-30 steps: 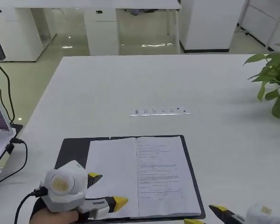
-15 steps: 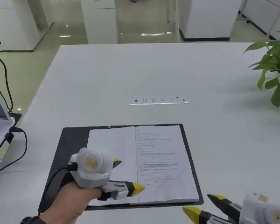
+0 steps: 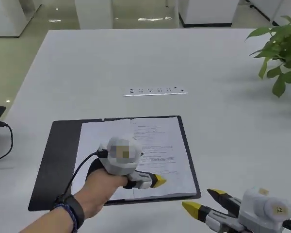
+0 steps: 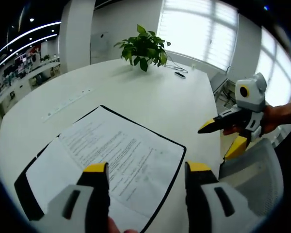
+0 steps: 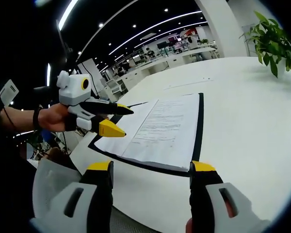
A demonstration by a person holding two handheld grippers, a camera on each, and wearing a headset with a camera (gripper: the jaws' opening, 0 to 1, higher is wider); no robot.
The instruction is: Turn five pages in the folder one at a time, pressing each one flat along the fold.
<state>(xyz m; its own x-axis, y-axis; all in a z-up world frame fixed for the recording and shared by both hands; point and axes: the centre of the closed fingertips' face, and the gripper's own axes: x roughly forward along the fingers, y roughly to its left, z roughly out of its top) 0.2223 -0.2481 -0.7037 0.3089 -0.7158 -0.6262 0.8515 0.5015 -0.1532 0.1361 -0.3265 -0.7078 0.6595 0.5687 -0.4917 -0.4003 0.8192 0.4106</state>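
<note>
An open black folder (image 3: 58,160) lies on the white table, a blank sheet on its left and a printed page (image 3: 157,145) on its right. The folder (image 4: 116,155) also shows in the left gripper view, and the folder (image 5: 160,128) in the right gripper view. My left gripper (image 3: 150,167) hovers open over the lower part of the printed page, its yellow-tipped jaws wide apart and empty; the left gripper (image 5: 111,119) appears in the right gripper view too. My right gripper (image 3: 203,201) stands open off the folder's near right corner, holding nothing.
A strip of sockets (image 3: 155,91) is set into the table beyond the folder. A potted green plant (image 3: 279,48) stands at the far right. A black cable (image 3: 5,141) runs off the table's left edge.
My left gripper has moved right, from the blank left sheet onto the printed right page. The right gripper has come further into sight at the lower right. The head camera has tilted down.
</note>
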